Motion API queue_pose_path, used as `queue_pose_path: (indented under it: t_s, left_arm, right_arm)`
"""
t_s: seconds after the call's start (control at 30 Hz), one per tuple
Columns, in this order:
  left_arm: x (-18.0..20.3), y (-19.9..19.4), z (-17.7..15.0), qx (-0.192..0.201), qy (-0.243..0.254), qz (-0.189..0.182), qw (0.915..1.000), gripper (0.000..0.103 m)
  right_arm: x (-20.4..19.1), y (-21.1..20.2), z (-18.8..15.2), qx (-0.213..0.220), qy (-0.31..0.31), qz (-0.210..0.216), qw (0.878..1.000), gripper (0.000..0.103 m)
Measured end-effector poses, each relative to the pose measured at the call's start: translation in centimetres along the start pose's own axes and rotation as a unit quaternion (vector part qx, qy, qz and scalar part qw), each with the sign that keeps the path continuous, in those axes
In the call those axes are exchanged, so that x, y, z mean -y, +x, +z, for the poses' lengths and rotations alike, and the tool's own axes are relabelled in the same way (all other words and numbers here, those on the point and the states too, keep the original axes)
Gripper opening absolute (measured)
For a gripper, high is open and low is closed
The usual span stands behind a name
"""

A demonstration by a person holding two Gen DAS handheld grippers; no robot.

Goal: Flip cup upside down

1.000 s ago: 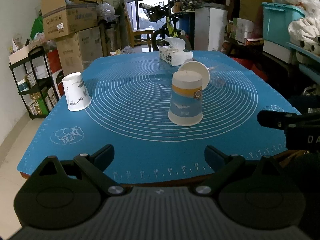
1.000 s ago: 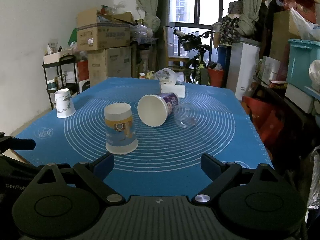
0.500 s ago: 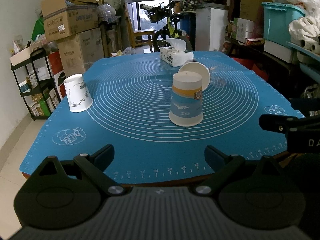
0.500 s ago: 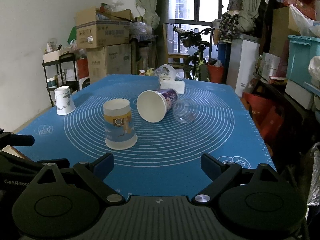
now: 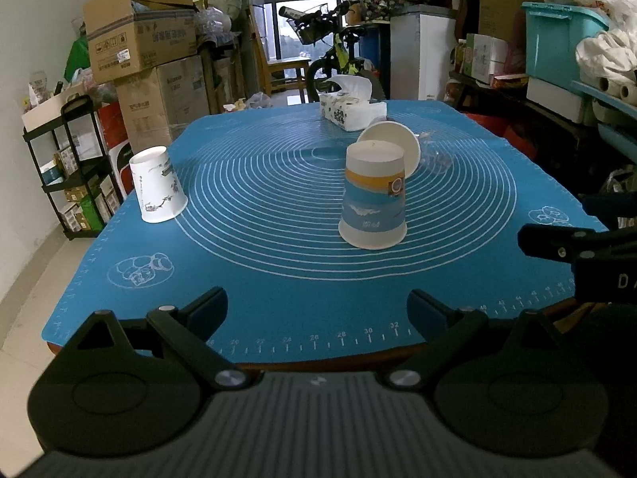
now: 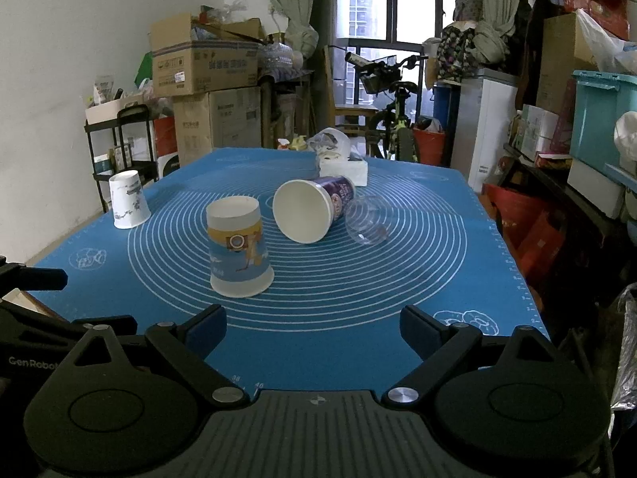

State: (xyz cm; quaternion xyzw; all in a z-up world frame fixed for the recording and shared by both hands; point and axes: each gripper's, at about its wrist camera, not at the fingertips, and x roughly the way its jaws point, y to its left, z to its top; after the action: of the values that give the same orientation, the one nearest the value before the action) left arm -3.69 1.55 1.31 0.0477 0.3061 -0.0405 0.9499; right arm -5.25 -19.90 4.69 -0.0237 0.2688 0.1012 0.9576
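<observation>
A blue and orange paper cup [image 5: 373, 195] [image 6: 239, 247] stands upside down in the middle of the blue mat [image 5: 254, 239]. Behind it a purple paper cup [image 6: 310, 211] [image 5: 394, 147] lies on its side, mouth toward me. A clear plastic cup [image 6: 364, 221] lies on its side to its right. A white printed cup [image 5: 157, 185] [image 6: 128, 199] stands upside down at the left edge. My left gripper [image 5: 316, 310] is open and empty at the near edge. My right gripper [image 6: 312, 328] is open and empty, near the mat's front.
A tissue box [image 5: 350, 113] [image 6: 342, 167] sits at the far side of the mat. A black shelf rack [image 5: 67, 167] and cardboard boxes [image 5: 139, 36] stand left. Bins and shelves [image 5: 565, 51] line the right. The right gripper's body [image 5: 577, 255] shows at the left view's right edge.
Both grippers have drawn back slightly toward the near edge and risen a little. The cups have not moved.
</observation>
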Motion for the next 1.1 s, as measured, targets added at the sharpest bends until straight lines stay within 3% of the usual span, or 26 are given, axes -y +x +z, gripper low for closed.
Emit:
queue_pose_path:
  t_s: [1.1]
  left_arm:
    - [0.26,-0.07,0.04,-0.002,0.003,0.002,1.0000,0.096]
  right_arm:
    - [0.14,-0.03,-0.05,-0.003,0.001,0.001,1.000,0.096]
